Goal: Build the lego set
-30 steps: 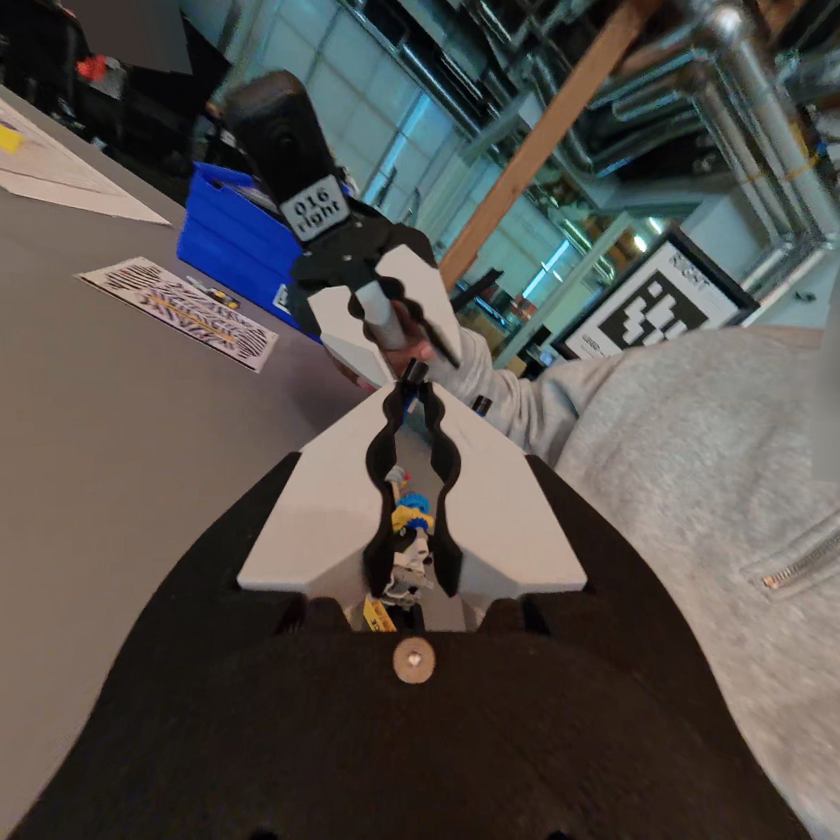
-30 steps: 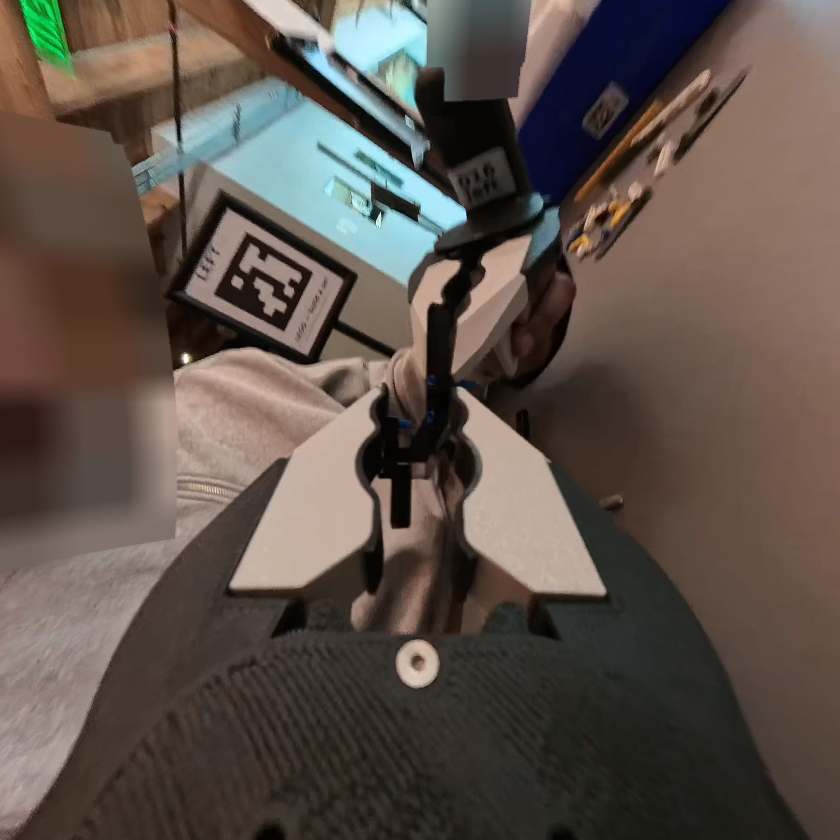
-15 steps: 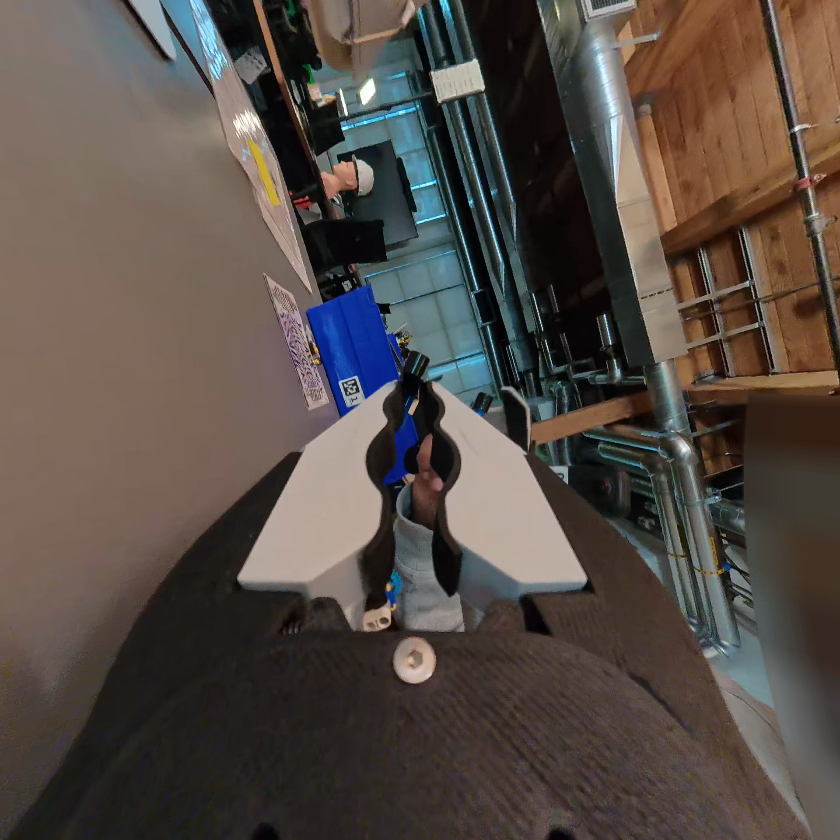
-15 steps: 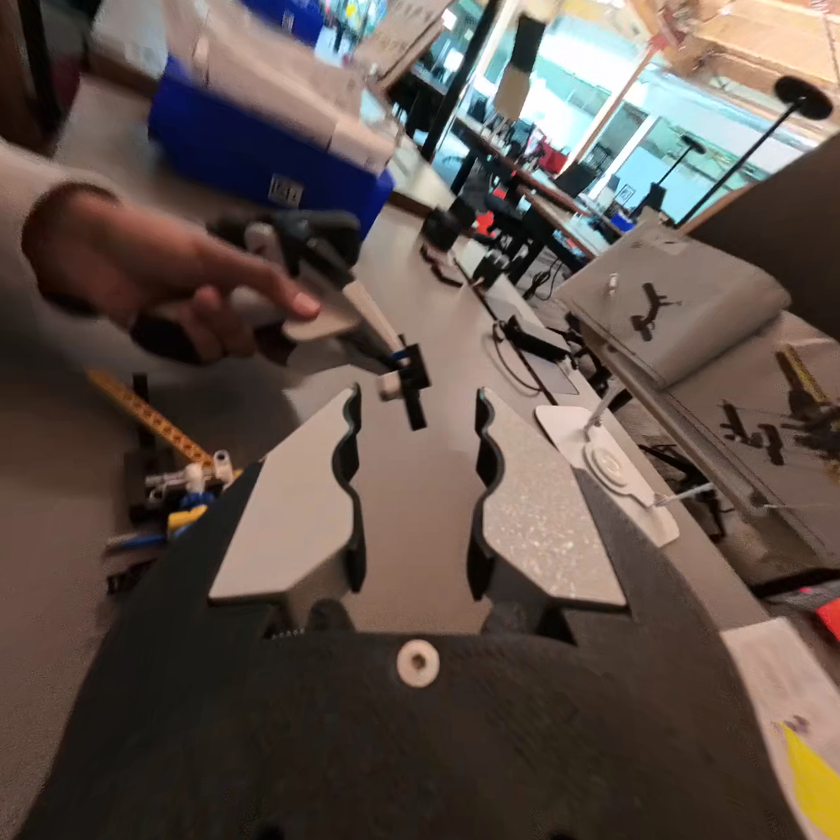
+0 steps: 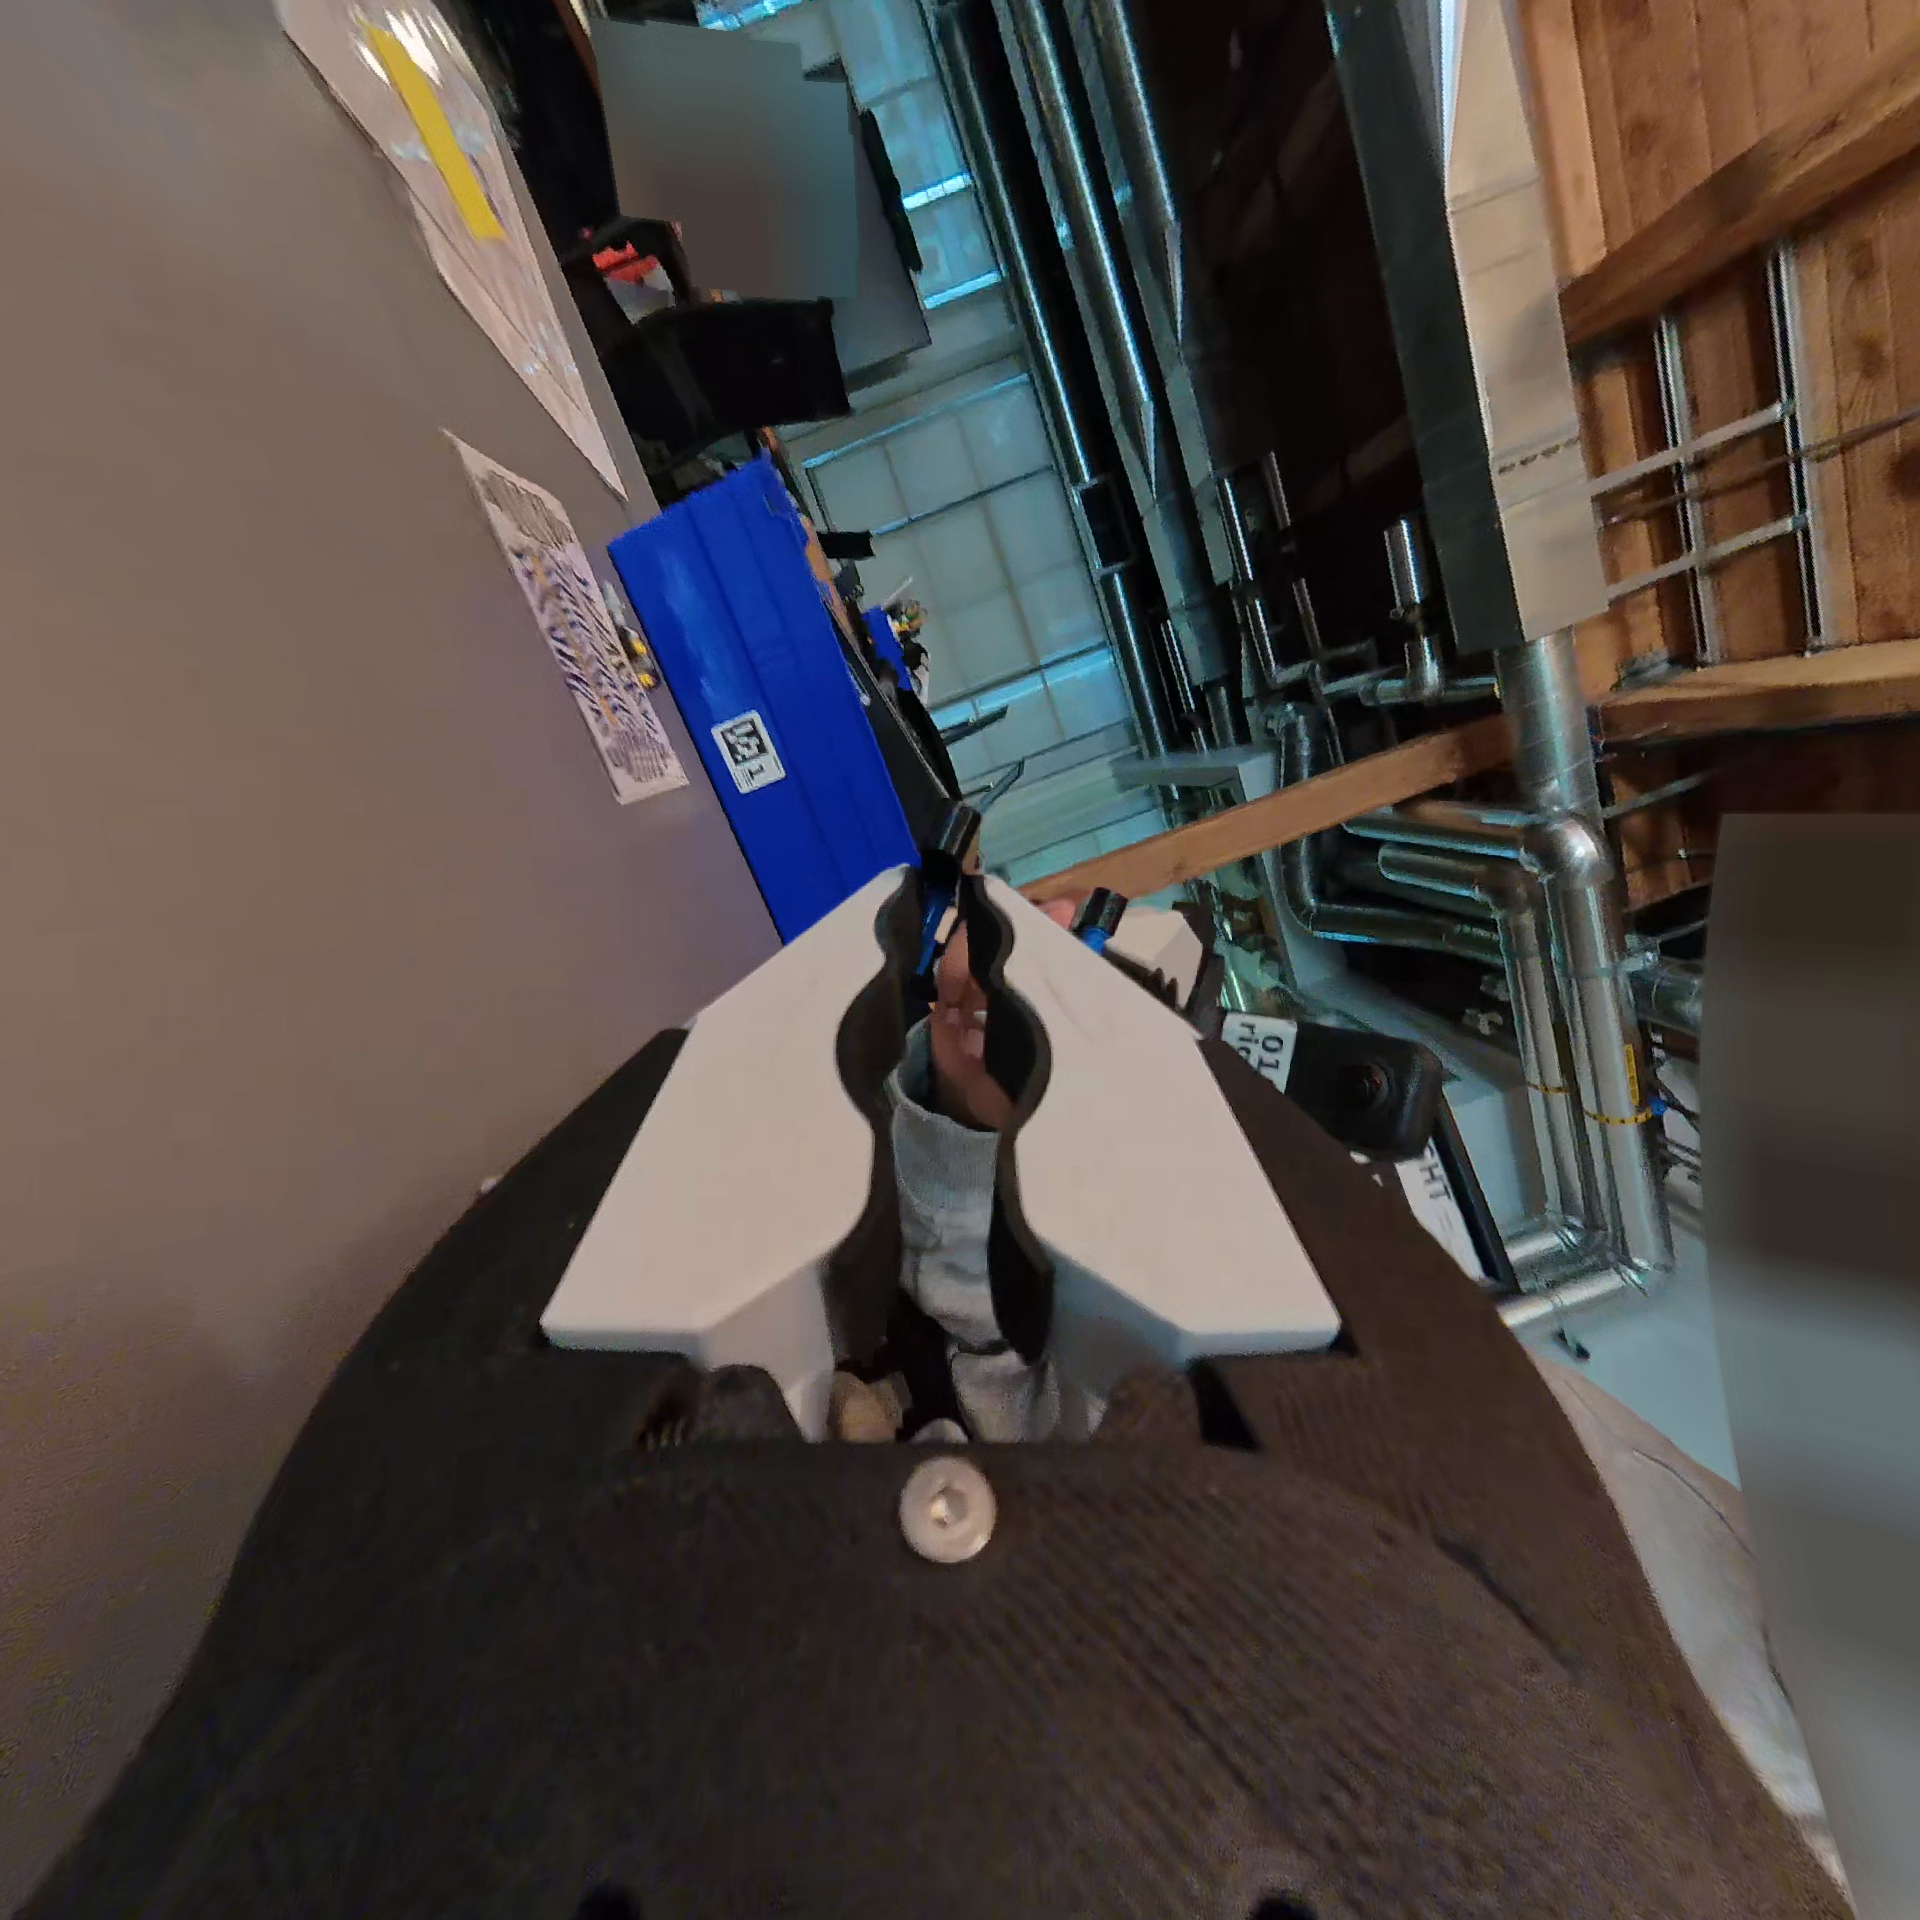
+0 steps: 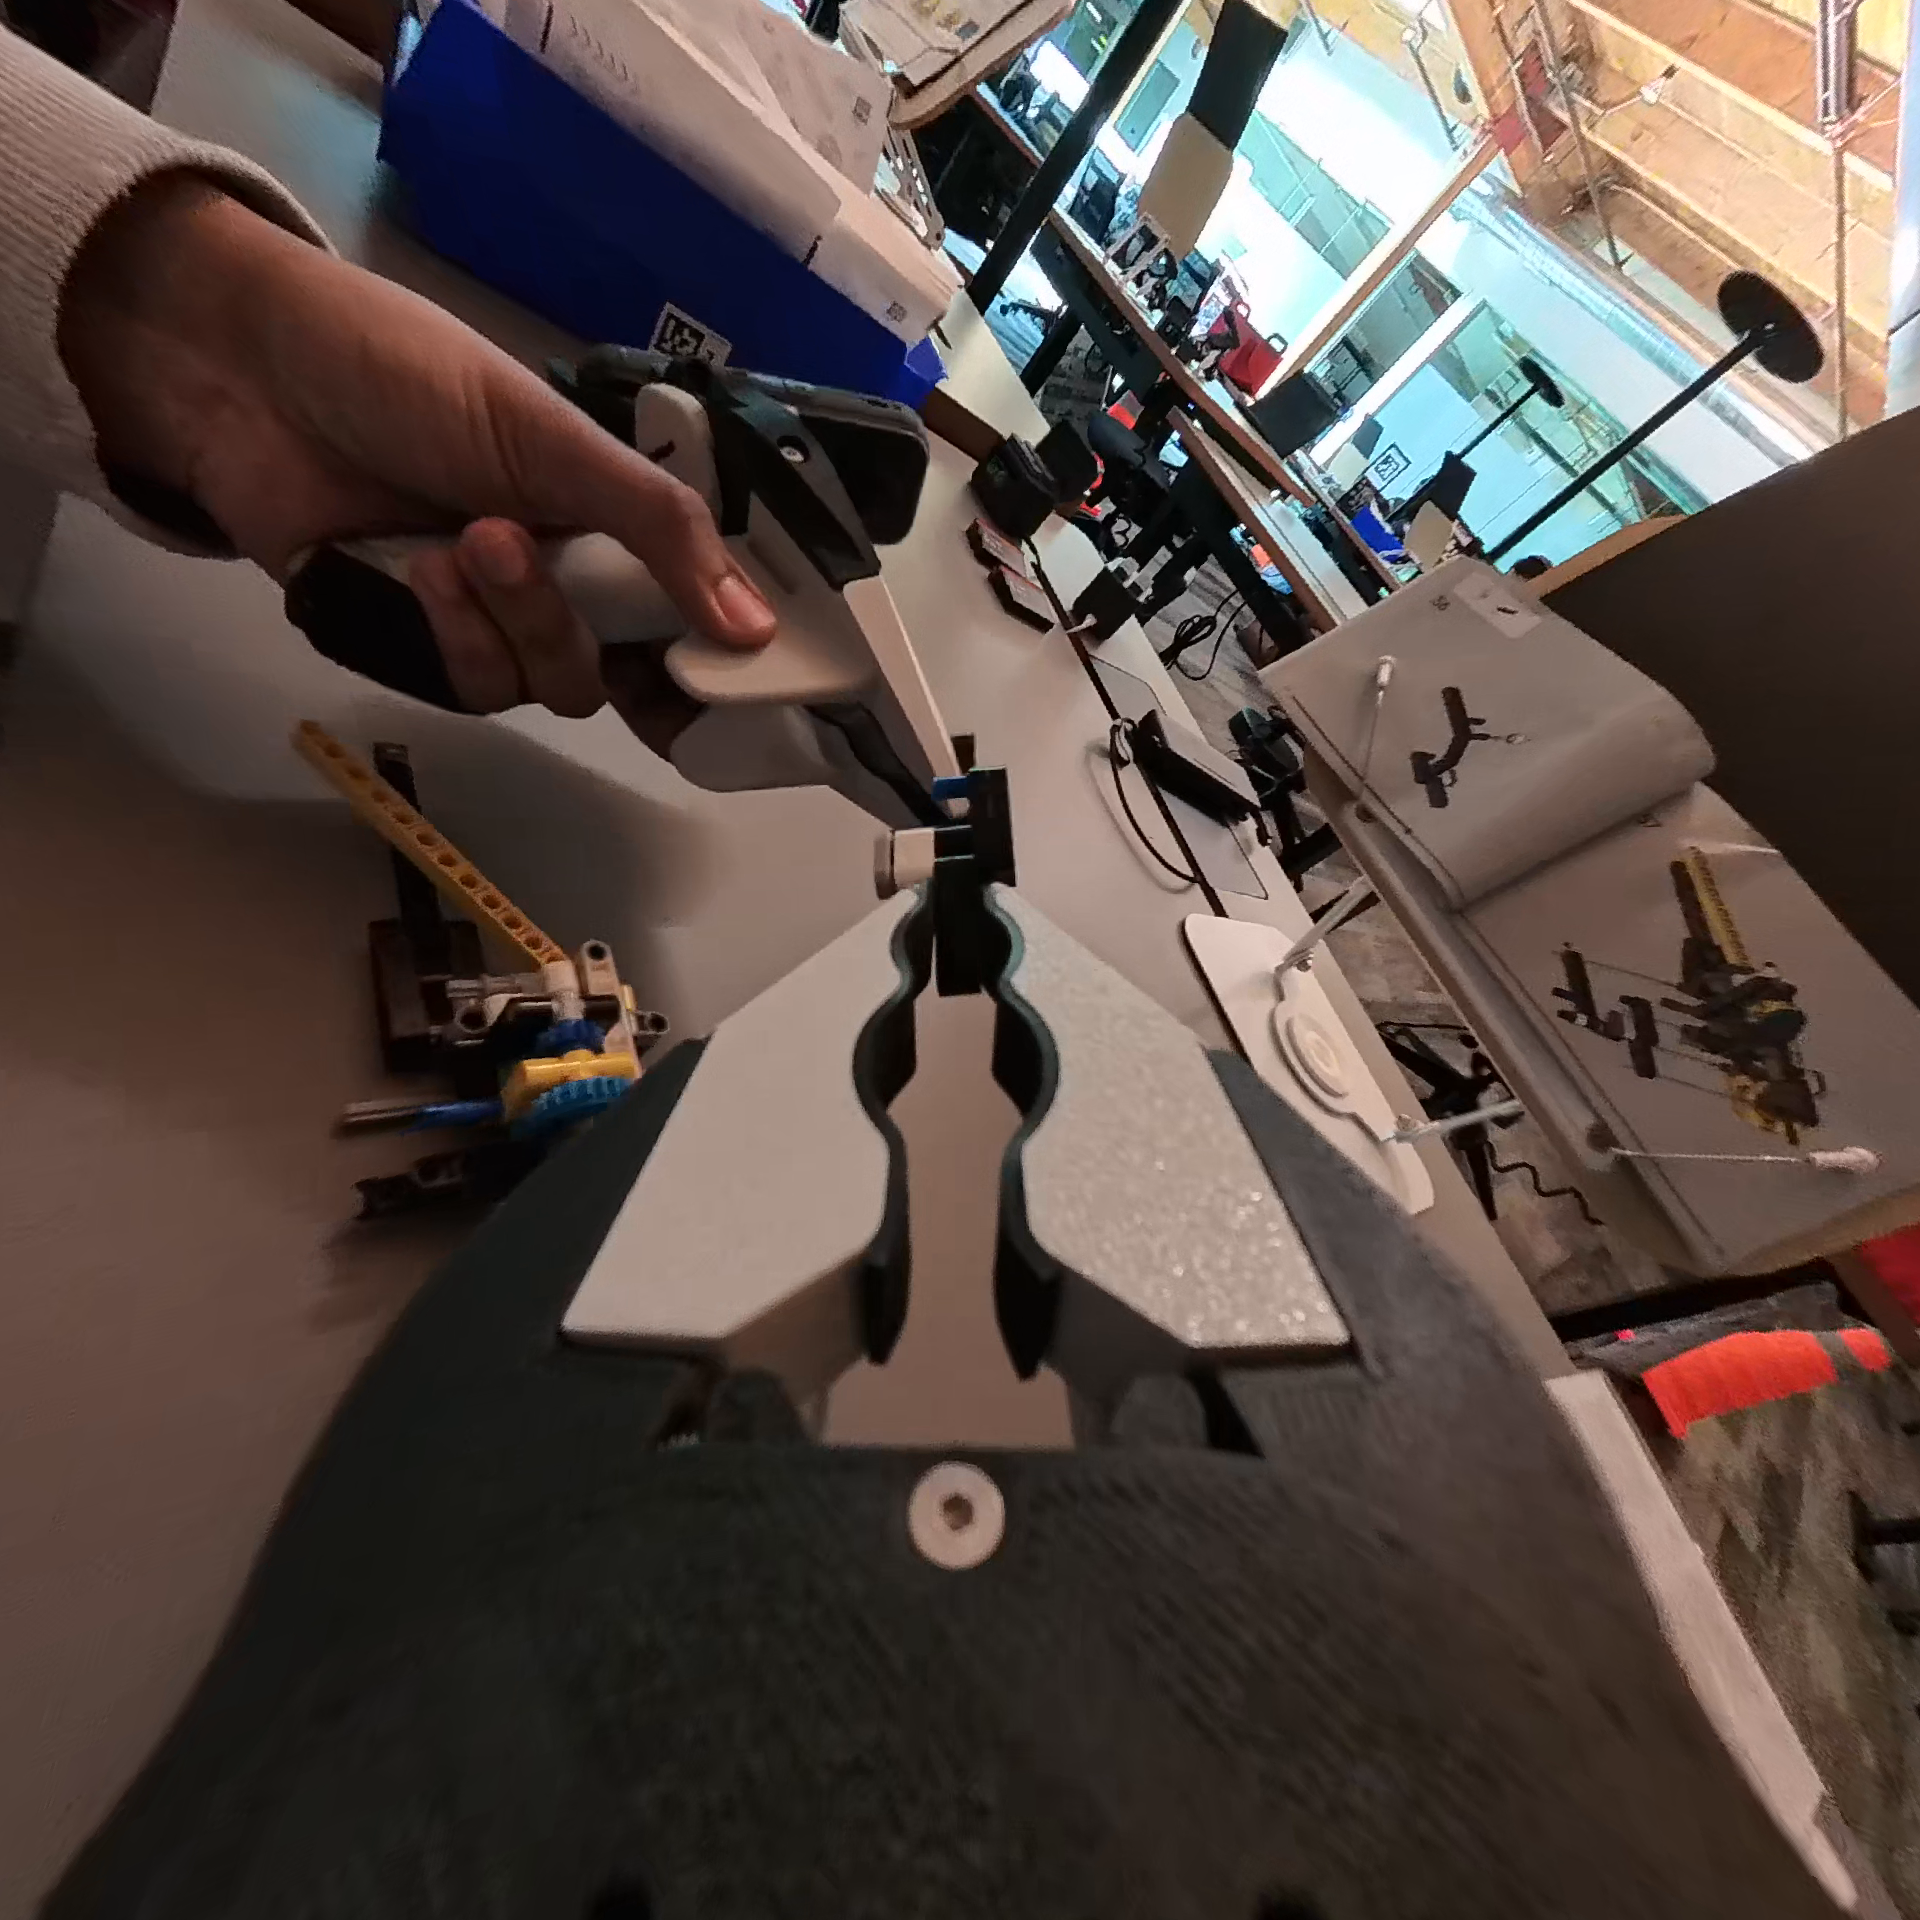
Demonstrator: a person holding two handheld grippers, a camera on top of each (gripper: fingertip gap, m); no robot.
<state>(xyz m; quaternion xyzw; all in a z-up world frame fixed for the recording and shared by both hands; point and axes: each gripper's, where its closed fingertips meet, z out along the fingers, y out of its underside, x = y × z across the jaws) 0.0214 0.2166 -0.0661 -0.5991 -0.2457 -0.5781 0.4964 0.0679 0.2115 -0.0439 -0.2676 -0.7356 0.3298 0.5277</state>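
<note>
A small black lego piece point(image 6: 985, 821) with a blue pin and a pale pin is held in the air between both grippers. My right gripper point(image 6: 961, 920) is shut on its lower end. My left gripper point(image 6: 914, 795), held by a hand, reaches in from the left and grips the same piece. In the left wrist view my left gripper point(image 5: 948, 883) is shut on the black piece point(image 5: 954, 840), with blue showing between the fingers. A partial build point(image 6: 520, 1023) with a yellow beam, black beams and a blue gear lies on the grey table point(image 6: 156, 1091), to the left of my right gripper.
A blue bin point(image 6: 582, 208) stands at the back of the table, also in the left wrist view point(image 5: 758, 686). An instruction booklet on a stand point(image 6: 1558, 914) and a white round base point(image 6: 1309, 1029) are to the right. A patterned sheet point(image 5: 582, 623) lies on the table. The gap from one gripper's tips to the other's is roughly 6 centimetres.
My right gripper was open half a second ago and has shut on the black piece that the left gripper holds. Both grippers turned sharply over the last second.
</note>
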